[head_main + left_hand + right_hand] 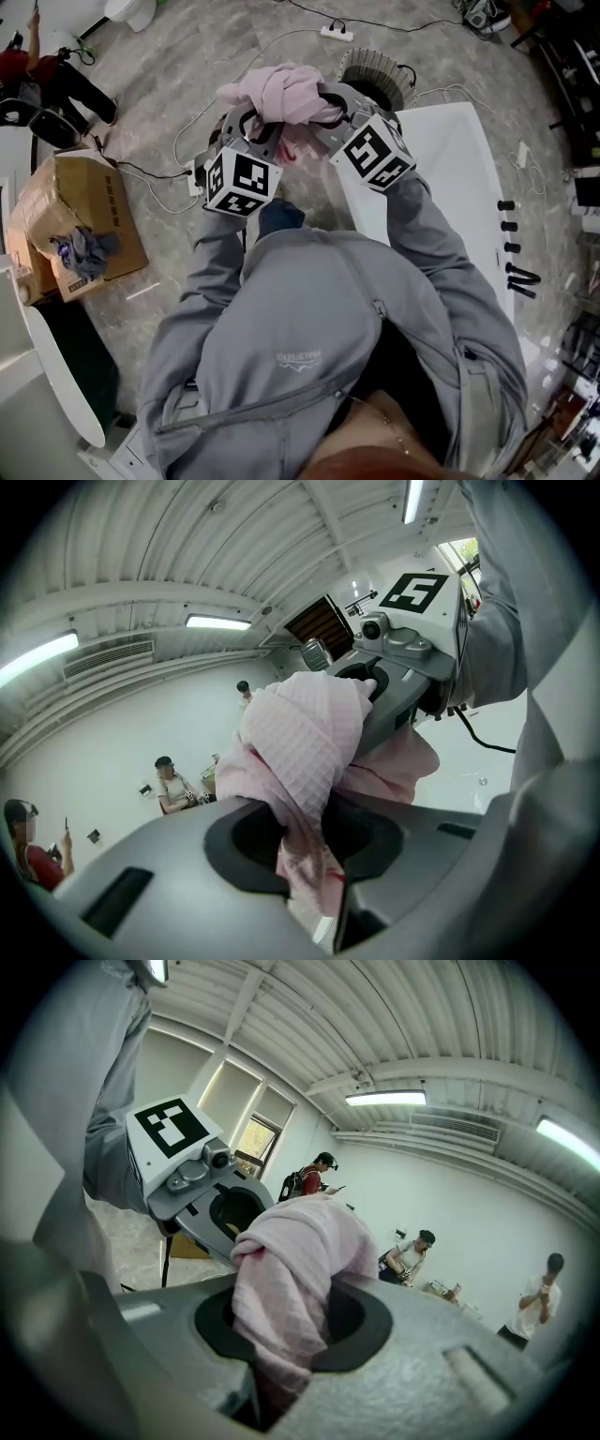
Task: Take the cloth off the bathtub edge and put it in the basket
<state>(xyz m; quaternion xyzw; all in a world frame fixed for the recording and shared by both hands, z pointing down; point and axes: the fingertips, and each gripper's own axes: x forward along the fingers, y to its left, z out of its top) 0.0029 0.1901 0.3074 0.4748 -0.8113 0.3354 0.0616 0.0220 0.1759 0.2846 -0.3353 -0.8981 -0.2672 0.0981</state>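
Past the grey sleeve (187,319), left gripper (305,841) and right gripper (281,1335) both pinch the pink cloth (281,94) near the basket (370,70). The carrying step is in hand; next, I think, bring it over the basket and release.

No words, numbers or brand names can be read anywhere in these views. The left cube (242,180), mounted on the left gripper (305,855), and the right cube (378,152), mounted on the right gripper (281,1344), carry black-and-white square markers (patterns, not letters). A small pale emblem (298,357) sits on the back of the person's grey hoodie (309,300), too small to read. Dark print (112,199) on the side of the cardboard box (66,192) is too blurred to make out.
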